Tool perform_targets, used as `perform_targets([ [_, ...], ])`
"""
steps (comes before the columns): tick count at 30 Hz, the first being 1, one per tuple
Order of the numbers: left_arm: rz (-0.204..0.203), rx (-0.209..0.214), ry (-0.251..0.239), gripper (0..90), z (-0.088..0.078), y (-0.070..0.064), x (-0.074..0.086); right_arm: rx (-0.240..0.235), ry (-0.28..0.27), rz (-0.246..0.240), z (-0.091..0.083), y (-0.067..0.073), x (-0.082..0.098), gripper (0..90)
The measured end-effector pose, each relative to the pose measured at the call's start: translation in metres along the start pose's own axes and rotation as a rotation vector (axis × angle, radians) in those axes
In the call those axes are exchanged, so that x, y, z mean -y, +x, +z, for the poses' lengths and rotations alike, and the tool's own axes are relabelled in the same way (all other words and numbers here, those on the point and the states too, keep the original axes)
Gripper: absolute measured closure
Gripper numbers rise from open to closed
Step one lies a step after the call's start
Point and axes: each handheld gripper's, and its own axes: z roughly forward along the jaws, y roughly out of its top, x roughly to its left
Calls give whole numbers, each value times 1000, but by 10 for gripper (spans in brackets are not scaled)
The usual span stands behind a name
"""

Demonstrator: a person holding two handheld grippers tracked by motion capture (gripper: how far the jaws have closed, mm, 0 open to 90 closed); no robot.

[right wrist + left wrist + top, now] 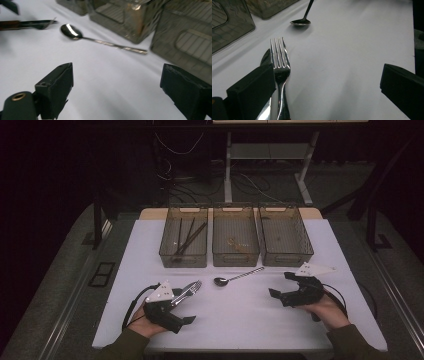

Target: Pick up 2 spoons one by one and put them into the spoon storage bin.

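The left gripper [186, 305] is gaping wide beside the fork [280, 65] near the tabletop's [240, 315] front-left corner. The right gripper [280, 285] is spreading wide, empty, facing the spoon [75, 33] mid-table.

Three smoked clear plastic bins [236, 245] in a row at the table's far edge. One spoon [237, 276] on the white table [250, 315]. One fork [191, 289] and one knife [266, 58] beside it. Two dark chopsticks [189, 239] in the left bin. Two handheld grippers: left gripper [192, 304], right gripper [280, 284].
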Motion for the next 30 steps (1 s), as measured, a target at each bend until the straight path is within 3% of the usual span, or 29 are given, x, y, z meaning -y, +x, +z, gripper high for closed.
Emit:
perform_targets([
  [5, 1, -5, -1, 0, 0, 0, 0, -6, -3, -7, -6, 5, 14, 116],
  [15, -3, -17, 1, 0, 0, 1, -1, 36, 3, 14, -22, 6, 39, 116],
  [24, 1, -47, 18, 4, 3, 5, -9, 46, 0, 2, -23, 7, 39, 116],
  [30, -11, -57, 16, 97, 12, 12, -23, 50, -1, 0, -22, 8, 39, 116],
])
